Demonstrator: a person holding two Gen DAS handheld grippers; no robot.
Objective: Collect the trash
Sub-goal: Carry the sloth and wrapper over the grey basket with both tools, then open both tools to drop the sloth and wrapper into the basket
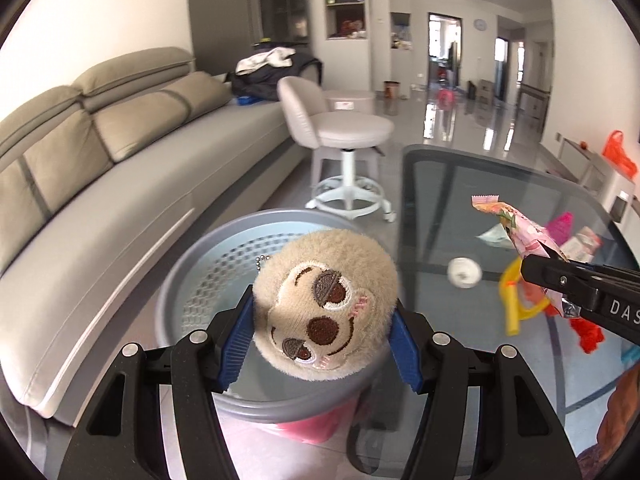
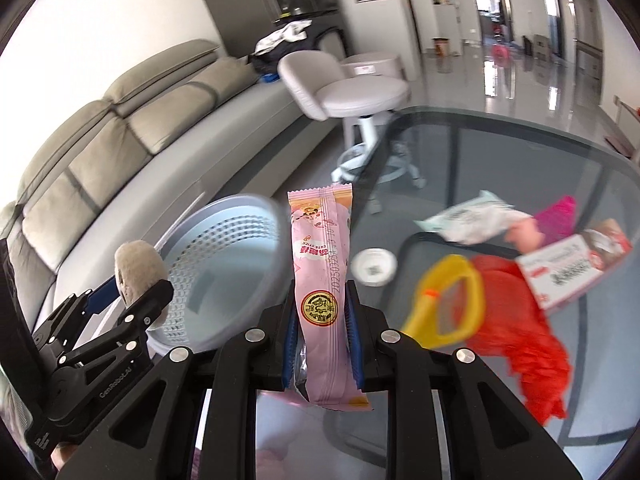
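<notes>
I had the left gripper (image 1: pixel 324 344) clamped on the plush ball (image 1: pixel 326 304), hanging right above the grey bin (image 1: pixel 192 264) for the drop; the right gripper (image 2: pixel 322 344) pinched the pink wrapper (image 2: pixel 322 264) just beside that bin

Bright daylight, floor glare, fisheye edges, blur

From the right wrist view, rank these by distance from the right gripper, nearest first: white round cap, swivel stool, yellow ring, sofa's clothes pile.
Measured from the right gripper, shut on the pink wrapper:
1. white round cap, just right on the glass, and yellow ring, further right: too close to call.
2. swivel stool, beyond the table's far edge.
3. clothes pile, at the sofa's far end.
</notes>
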